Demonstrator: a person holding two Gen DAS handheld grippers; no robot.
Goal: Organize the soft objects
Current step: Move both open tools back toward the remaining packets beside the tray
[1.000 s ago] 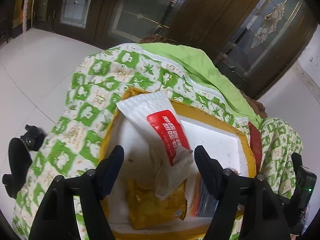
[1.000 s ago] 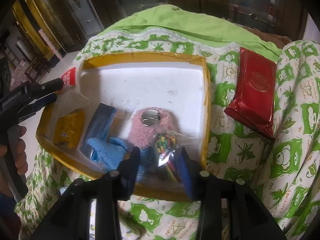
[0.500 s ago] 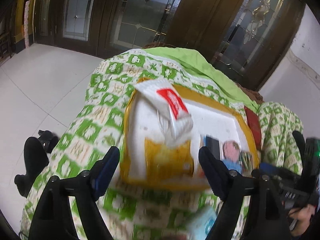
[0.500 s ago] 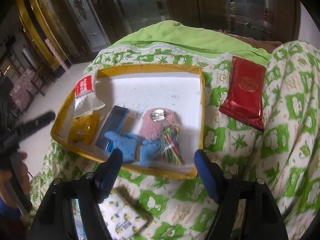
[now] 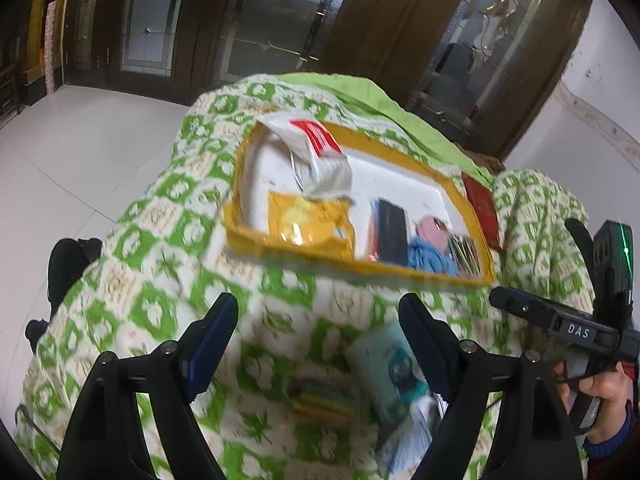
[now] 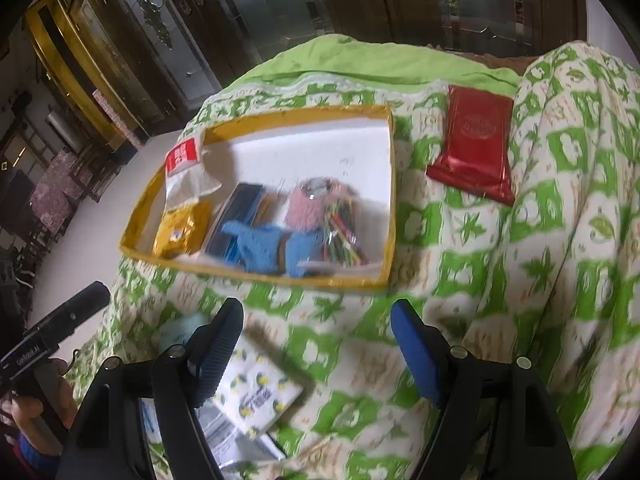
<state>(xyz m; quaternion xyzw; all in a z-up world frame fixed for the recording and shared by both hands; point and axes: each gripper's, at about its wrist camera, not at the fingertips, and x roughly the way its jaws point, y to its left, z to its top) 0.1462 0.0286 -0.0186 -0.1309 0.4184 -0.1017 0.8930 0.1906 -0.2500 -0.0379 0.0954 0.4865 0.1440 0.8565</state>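
A yellow-rimmed white box (image 6: 390,184) (image 5: 236,216) lies on a green patterned quilt (image 6: 480,264). In it are a white and red pack (image 6: 184,168) (image 5: 316,156), a yellow packet (image 6: 182,228) (image 5: 308,220), a dark blue pack (image 6: 240,216), a blue plush (image 6: 268,246), a pink plush (image 6: 312,210) and a bag of coloured sticks (image 6: 344,236). My left gripper (image 5: 320,332) is open and empty, short of the box. My right gripper (image 6: 316,338) is open and empty, also short of the box.
A red foil pack (image 6: 472,140) lies right of the box. A lemon-print tissue pack (image 6: 256,396) and a teal pack (image 5: 388,364) lie on the quilt near the grippers. White floor (image 5: 80,152) lies to the left, dark wooden doors (image 5: 360,20) behind.
Both grippers have pulled back from the box and up. The right gripper, closed around the stick bag a second ago, has opened and left it in the box.
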